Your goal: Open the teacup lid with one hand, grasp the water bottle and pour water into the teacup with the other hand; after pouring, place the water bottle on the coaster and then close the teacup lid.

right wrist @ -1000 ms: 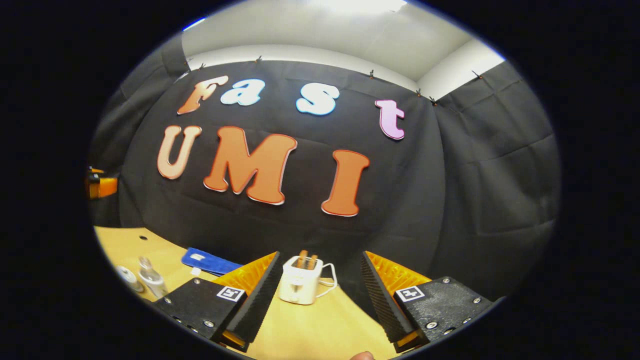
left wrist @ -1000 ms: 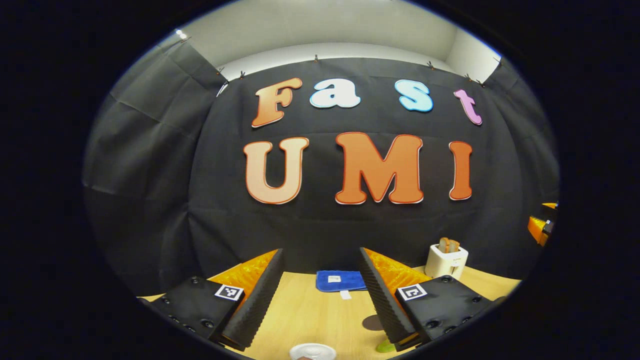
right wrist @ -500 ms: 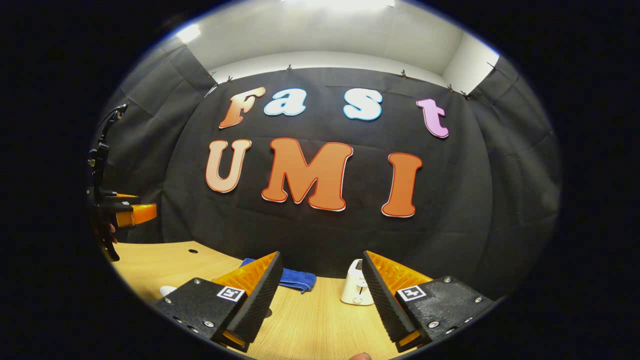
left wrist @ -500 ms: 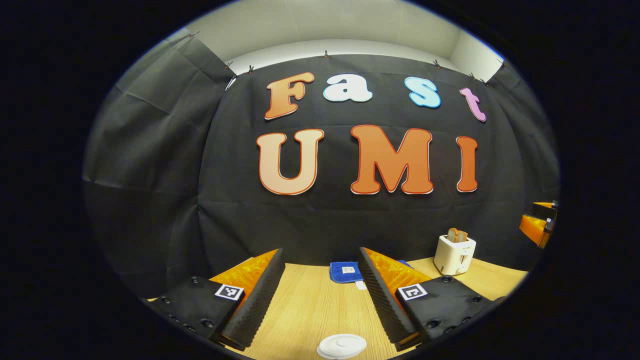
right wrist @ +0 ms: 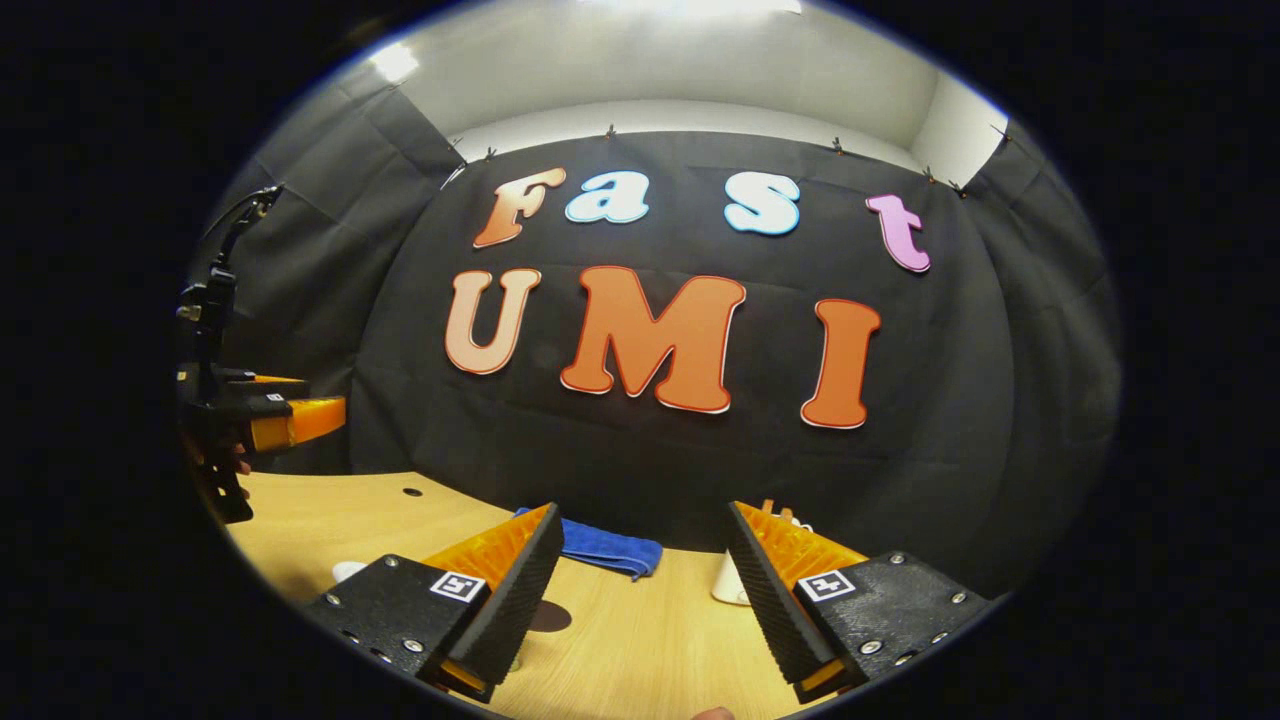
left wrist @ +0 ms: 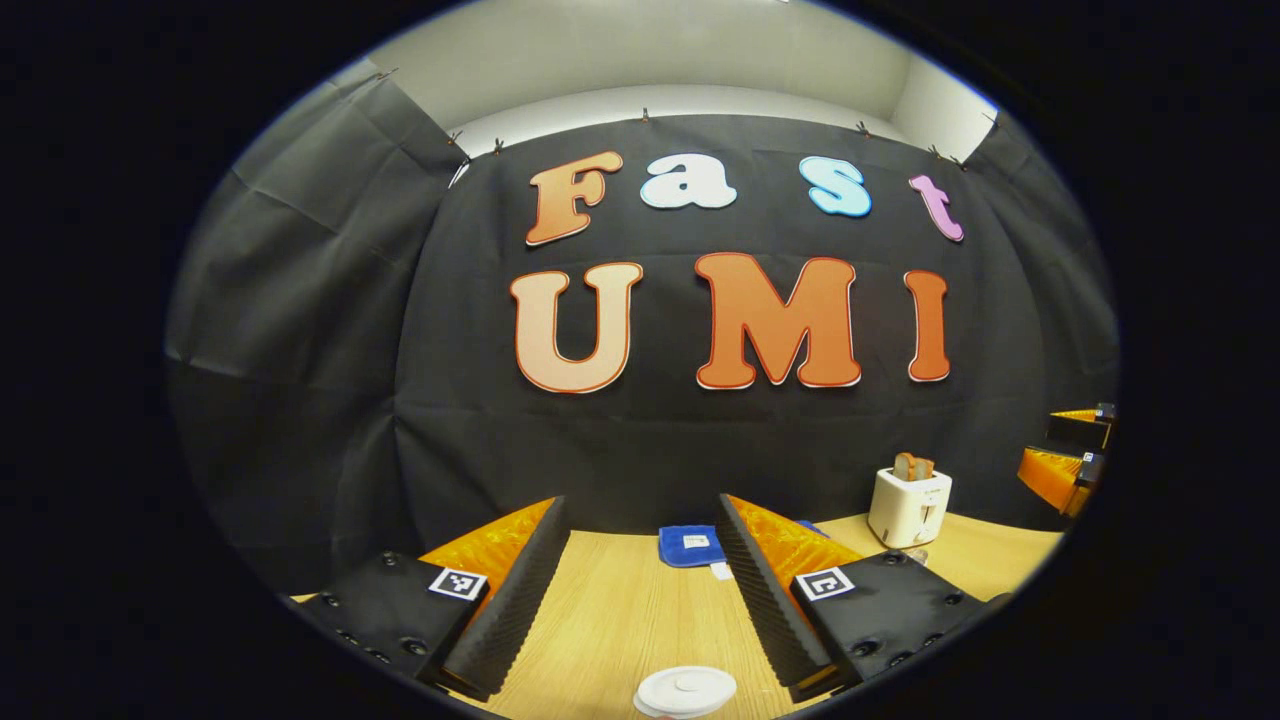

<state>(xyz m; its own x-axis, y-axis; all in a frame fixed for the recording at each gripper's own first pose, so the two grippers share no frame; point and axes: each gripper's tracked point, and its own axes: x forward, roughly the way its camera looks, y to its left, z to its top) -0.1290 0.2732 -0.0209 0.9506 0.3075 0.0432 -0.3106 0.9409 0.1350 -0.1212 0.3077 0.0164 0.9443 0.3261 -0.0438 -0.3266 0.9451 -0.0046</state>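
A white round teacup lid (left wrist: 686,690) with a small knob lies low in the left gripper view, just below the gap of my left gripper (left wrist: 641,500). That gripper is open and holds nothing. My right gripper (right wrist: 644,508) is open too, hovering over the wooden table (right wrist: 640,650). A dark round coaster (right wrist: 548,616) shows on the table beside its left finger. A small white object (right wrist: 348,570) peeks out at the left; I cannot tell what it is. The left gripper (right wrist: 270,420) appears far left in the right gripper view.
A blue cloth (left wrist: 690,546) (right wrist: 600,545) lies at the back of the table by the wall. A white toaster (left wrist: 908,505) holding toast stands at the back right, partly behind my right finger (right wrist: 735,585). The table has a small hole (right wrist: 412,492).
The right gripper view has swung, so the toaster slid behind the right finger and the left gripper came further into view. The left gripper moved at first, then held still. Both stayed open.
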